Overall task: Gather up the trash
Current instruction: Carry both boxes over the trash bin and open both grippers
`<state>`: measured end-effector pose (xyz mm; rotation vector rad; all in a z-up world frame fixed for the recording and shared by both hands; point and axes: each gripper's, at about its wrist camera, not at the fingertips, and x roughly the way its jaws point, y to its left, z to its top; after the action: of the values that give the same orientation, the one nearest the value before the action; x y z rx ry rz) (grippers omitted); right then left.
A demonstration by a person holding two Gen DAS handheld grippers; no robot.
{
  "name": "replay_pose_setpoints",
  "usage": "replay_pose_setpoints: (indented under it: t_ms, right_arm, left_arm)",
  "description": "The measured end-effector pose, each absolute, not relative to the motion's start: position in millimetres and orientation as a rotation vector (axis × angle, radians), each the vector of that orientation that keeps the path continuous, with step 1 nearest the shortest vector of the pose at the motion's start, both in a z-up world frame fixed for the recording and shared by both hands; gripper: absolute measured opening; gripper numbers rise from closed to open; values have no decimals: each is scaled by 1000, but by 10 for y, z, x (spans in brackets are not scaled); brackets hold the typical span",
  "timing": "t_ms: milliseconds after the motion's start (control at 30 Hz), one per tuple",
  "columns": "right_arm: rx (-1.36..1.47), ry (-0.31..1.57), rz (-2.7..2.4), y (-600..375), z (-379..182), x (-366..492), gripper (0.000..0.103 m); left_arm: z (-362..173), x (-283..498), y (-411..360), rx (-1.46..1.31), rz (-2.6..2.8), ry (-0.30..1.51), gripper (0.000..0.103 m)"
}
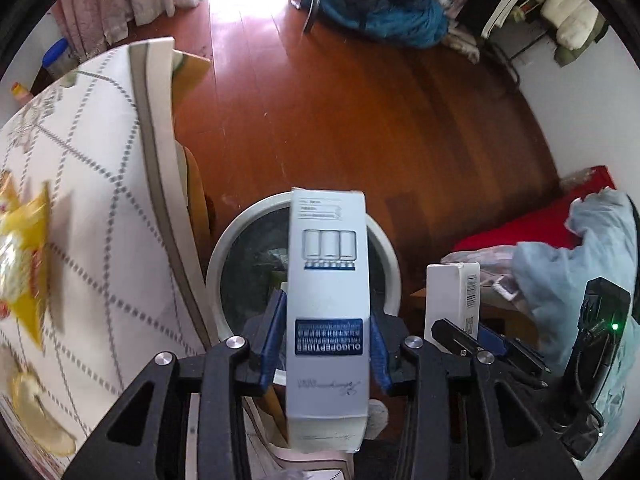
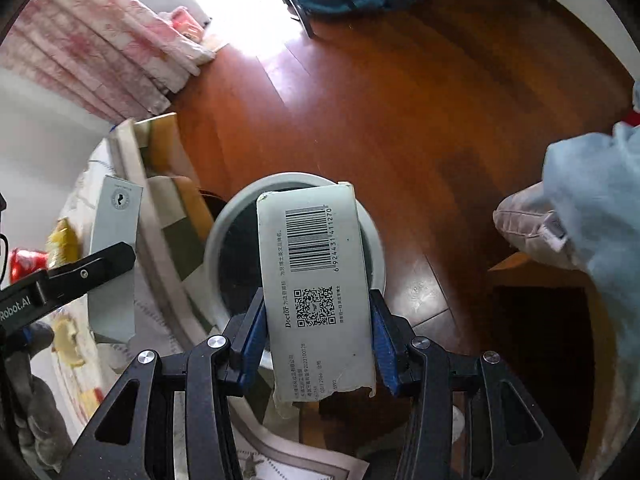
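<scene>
My left gripper [image 1: 326, 344] is shut on a tall white and blue carton [image 1: 327, 280] and holds it above a round white trash bin [image 1: 224, 248] on the floor. My right gripper [image 2: 318, 332] is shut on a white barcode box [image 2: 316, 276] and holds it above the same bin [image 2: 224, 220]. The right gripper and its box also show in the left wrist view [image 1: 452, 300]. The left gripper's carton shows at the left of the right wrist view [image 2: 116, 240].
A table with a white grid-pattern cloth [image 1: 80, 200] stands left of the bin, with yellow snack wrappers [image 1: 24, 248] on it. Red and pale blue fabric [image 1: 580, 240] lies to the right. A chair with blue clothing [image 1: 380, 12] stands far across the wooden floor.
</scene>
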<state>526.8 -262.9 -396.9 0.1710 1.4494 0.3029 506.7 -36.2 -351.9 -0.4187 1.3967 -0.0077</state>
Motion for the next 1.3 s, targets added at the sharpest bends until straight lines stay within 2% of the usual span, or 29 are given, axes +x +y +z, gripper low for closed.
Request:
replay_pose_setpoints:
  t_ms: [67,133,300,367,400,433,467,500,767,1300]
  right_arm:
    - [178,1461,298,-2611,-4079,5325,50]
    - [176,1472,295,-2583,-4191,5391,50]
    - [161,1480,305,-2452,-4329,5479,50]
    - [159,1483,316,-2407,-4362,5517,52]
    - [152,1488,320,-2383,-4374,5523,61]
    - [145,1489,318,-2364,-4378,5524,70]
    - [135,1484,316,-2346,-4370,5508,92]
    - [124,1479,310,-2329,-4347,5488,103]
    - [-63,1414,257,-2224,-4022,5211,103]
    - [-122,1238,252,-2303,-2834,4427,103]
  left_arm:
    - [-3569,5134,-373,-411,-9,1420,47]
    - [-3568,5164,-360,-412,0,1414,73]
    - [-3536,5153,-288,-420,33,1386,95]
    - [-3509,5102,-294,-396,48,1378,96]
    - [-3498,5074,-296,-381,57,1374,96]
    - [-3471,5030,-303,-359,69,1365,96]
    - [-3464,5007,-302,-341,79,1357,96]
    - [-3446,4979,-293,-323,92,1349,96]
    - [-3278,4613,-334,-226,150,1289,96]
    - [-2468,3684,-230,-176,282,1114,96]
